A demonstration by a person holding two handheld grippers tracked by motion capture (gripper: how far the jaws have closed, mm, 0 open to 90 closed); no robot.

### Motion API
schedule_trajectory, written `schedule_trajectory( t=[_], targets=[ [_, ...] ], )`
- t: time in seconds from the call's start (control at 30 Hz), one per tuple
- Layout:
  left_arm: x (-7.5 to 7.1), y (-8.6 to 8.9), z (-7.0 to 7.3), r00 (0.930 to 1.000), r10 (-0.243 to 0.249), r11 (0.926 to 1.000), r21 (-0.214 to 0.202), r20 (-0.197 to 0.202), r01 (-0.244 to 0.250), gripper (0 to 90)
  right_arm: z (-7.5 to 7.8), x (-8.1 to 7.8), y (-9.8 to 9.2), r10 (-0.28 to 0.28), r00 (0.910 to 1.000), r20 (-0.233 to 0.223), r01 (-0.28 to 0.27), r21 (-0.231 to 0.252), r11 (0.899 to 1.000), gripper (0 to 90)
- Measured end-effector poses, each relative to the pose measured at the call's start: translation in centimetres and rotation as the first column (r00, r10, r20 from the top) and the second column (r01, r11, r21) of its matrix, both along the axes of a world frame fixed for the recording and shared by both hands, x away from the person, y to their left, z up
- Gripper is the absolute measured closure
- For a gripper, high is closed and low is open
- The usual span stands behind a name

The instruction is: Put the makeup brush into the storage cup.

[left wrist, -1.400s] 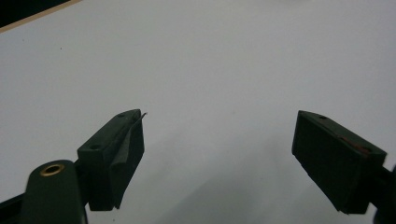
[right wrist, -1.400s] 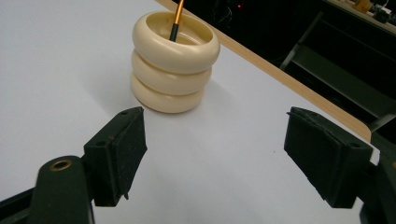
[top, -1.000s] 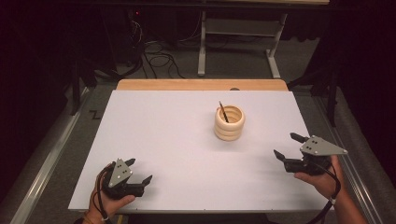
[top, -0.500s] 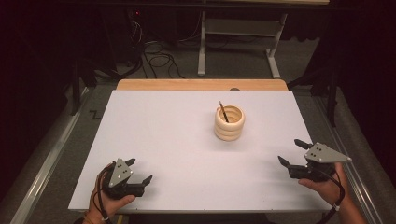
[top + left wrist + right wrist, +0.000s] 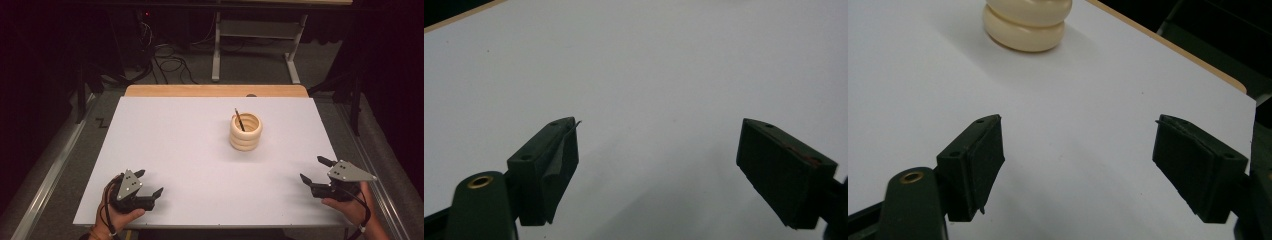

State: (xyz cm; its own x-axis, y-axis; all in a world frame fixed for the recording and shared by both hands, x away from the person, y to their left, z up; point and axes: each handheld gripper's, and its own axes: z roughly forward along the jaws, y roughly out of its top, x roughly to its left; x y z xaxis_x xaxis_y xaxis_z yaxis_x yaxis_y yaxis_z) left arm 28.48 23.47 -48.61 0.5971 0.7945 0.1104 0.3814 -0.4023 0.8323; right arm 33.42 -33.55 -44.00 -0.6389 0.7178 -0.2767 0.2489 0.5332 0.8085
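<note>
A stack of three cream rings (image 5: 245, 131) stands on the white table top (image 5: 190, 145), right of centre, with a thin dark stick (image 5: 239, 119) leaning out of its hole. The stack's lower rings (image 5: 1025, 25) show at the top of the right gripper view. My left gripper (image 5: 149, 183) rests at the table's front left corner, jaws wide open and empty (image 5: 656, 165). My right gripper (image 5: 314, 170) is held at the front right edge, also open with nothing between its jaws (image 5: 1078, 165), well short of the rings.
A wooden strip (image 5: 215, 90) runs along the table's far edge. Beyond it are a metal stand (image 5: 250, 35) and loose cables (image 5: 165, 62) on the floor. Metal rails (image 5: 45, 180) flank the table on both sides.
My right gripper has drawn back toward the front right corner of the table and a little lower. The left gripper and the ring stack have stayed put.
</note>
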Motion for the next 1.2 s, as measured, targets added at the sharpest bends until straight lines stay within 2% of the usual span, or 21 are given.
schedule_trajectory(
  t=[0.77, 1.2],
  targets=[
    [0.1, -0.1, 0.0, 1.0, 0.0, 1.0, 0.004, -0.001, 0.0, 17.9, -2.3, -2.1, -3.3, -0.057, 0.9979, -0.03, 0.06, 0.093, 0.994, 21.0],
    [0.0, -0.2, 0.1, 1.0, 0.001, 1.0, 0.004, 0.005, -0.001, 17.9, -3.1, -2.7, -4.2, -0.079, 0.996, -0.04, 0.083, 0.111, 0.99, 20.8]
  ],
)
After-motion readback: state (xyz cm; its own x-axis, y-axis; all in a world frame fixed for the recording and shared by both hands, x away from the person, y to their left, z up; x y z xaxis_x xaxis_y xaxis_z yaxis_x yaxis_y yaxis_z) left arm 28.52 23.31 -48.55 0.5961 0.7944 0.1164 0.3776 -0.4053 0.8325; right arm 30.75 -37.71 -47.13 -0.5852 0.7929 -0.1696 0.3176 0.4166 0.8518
